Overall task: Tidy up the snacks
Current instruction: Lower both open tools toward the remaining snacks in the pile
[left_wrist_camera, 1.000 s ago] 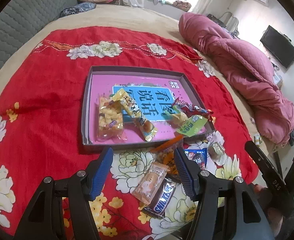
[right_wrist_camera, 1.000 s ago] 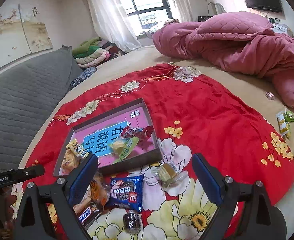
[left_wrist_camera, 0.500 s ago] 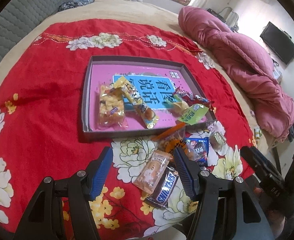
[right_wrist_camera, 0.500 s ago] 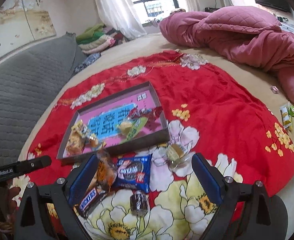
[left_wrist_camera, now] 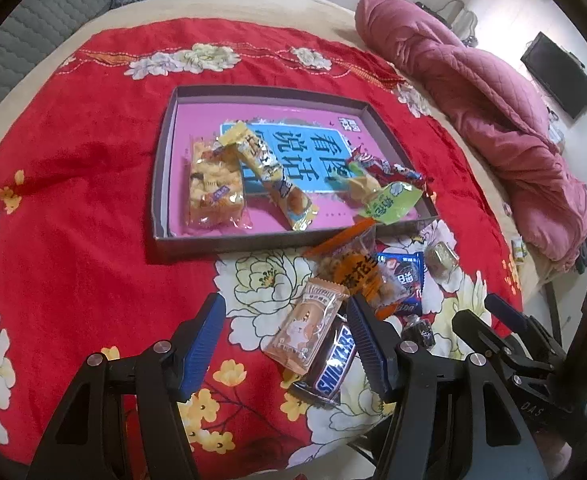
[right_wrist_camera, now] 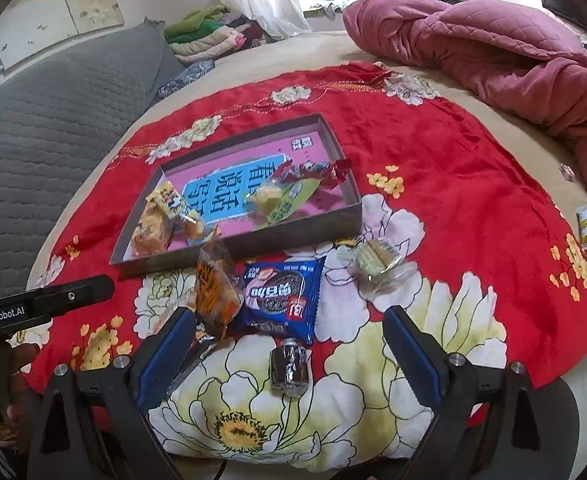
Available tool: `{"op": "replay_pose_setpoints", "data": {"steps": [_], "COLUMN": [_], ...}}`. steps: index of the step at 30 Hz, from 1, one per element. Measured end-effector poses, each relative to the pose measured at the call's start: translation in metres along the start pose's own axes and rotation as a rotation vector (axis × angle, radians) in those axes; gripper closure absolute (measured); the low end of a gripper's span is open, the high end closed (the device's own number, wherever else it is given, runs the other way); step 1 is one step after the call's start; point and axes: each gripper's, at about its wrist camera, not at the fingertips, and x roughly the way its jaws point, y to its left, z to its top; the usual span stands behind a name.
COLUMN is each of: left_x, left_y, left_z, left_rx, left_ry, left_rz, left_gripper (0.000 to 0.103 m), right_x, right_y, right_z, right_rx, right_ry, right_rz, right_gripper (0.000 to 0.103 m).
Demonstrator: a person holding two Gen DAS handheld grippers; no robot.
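In the left wrist view, the left tool point(left_wrist_camera: 285, 330) hangs over a red flowered blanket point(left_wrist_camera: 73, 208) on a bed, with its blue pads wide apart and nothing held. A peach snack pack point(left_wrist_camera: 307, 330) lies between the pads, and it rests partly on a Snickers bar point(left_wrist_camera: 331, 364). Near them lie an orange snack bag point(left_wrist_camera: 353, 276) and a blue cookie pack point(left_wrist_camera: 403, 280). Farther back sits a shallow box tray point(left_wrist_camera: 161, 184) with a pink floor. Inside it are a clear bag of yellow puffs point(left_wrist_camera: 213, 188), a long yellow pack point(left_wrist_camera: 269, 176), a green pack point(left_wrist_camera: 391, 202) and a red candy point(left_wrist_camera: 377, 166). In the right wrist view, the right tool point(right_wrist_camera: 289, 350) is also wide open and holds nothing. A small dark candy point(right_wrist_camera: 289, 366) lies on the blanket between its pads. Just past it lies the blue cookie pack point(right_wrist_camera: 283, 294), with the orange snack bag point(right_wrist_camera: 213, 288) touching its left side. A clear-wrapped pale cake point(right_wrist_camera: 375, 258) lies to the right. The box tray point(right_wrist_camera: 333, 216) sits behind them.
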Motion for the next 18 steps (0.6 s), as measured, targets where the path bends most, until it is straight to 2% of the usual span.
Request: {"op": "replay_pose_setpoints", "data": {"steps": [13,18], "left_x": [0.028,0.038], "left_y": [0.001,0.002], "left_z": [-0.013,-0.016], "left_rx": [0.001,-0.010], "left_ry": [0.082,0.107], "left_rz": [-0.016,-0.027], "left_gripper": [0.038,0.038], "right_x": [0.024,0.029], "right_y": [0.010,0.011], "right_z": [-0.011,-0.014], "right_rx": [-0.047,-0.053], "right_ry": [0.126,0.145], "right_rz": [-0.015,-0.025], "right_gripper": [0.008,0.008]}}
